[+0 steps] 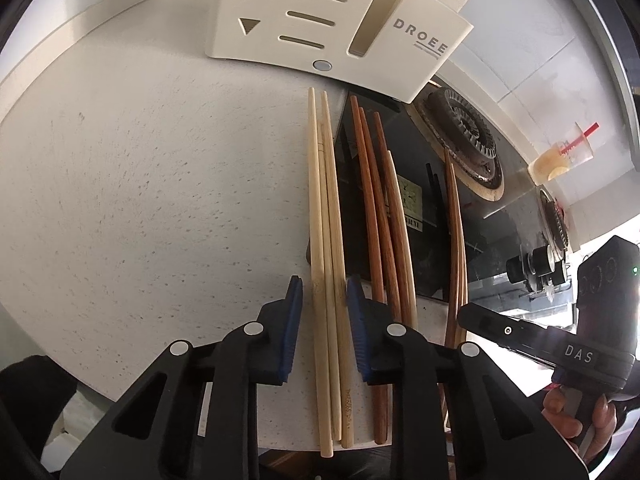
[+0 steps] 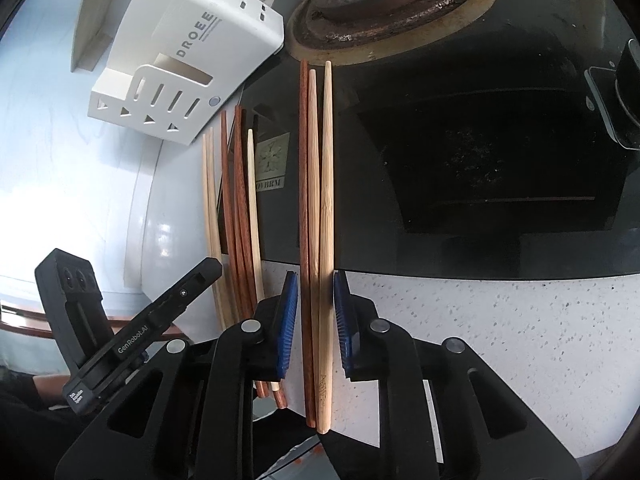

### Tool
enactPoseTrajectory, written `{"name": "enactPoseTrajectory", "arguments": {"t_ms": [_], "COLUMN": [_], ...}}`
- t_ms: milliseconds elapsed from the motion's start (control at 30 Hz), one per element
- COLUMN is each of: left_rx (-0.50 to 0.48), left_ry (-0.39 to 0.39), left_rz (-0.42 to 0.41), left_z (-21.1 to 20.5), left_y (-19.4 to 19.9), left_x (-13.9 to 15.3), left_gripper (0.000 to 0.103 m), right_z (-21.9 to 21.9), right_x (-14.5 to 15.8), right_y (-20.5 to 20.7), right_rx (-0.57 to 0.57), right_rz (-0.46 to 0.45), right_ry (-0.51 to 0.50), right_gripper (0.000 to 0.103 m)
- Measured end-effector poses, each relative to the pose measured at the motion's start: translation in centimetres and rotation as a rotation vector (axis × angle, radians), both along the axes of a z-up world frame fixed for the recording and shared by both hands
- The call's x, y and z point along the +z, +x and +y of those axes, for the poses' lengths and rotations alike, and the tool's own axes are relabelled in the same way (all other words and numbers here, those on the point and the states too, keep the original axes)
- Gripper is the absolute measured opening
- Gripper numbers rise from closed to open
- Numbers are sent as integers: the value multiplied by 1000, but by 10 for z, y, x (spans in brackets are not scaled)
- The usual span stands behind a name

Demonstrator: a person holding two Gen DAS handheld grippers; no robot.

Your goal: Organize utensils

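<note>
Sorted by colour along the counter (image 1: 140,184) edge, beside the white holder (image 1: 304,20). Both open: left gripper (image 1: 323,312) straddling pale chopsticks (image 1: 326,240), right gripper (image 2: 314,312) straddling a mixed bundle (image 2: 316,200), likely ready to pinch.

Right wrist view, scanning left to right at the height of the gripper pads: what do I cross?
Left gripper → pale chopsticks → dark reddish chopsticks → right gripper straddling a mixed dark and pale chopstick bundle → speckled countertop.
</note>
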State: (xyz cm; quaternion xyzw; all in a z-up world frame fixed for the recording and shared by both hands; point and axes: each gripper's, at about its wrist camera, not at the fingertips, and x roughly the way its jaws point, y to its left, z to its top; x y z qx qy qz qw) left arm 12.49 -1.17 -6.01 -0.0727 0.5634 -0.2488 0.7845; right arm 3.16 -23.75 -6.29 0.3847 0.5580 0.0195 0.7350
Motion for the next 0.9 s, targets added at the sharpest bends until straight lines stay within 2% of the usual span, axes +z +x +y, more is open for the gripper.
{"name": "enactPoseTrajectory", "arguments": {"t_ms": [300, 900], "left_rx": [13, 25], "left_ry": [-42, -2], "left_rz": [0, 9], "left_z": [10, 13], "left_y": [-1, 4], "left_x": [7, 1], "left_gripper": [23, 19], "right_z": [-3, -2], "right_x": [3, 1], "right_y": [-2, -1], "right_rx": [-8, -9], "right_rz": [-12, -12], "right_ry": [-5, 6], "right_gripper": [19, 19]}}
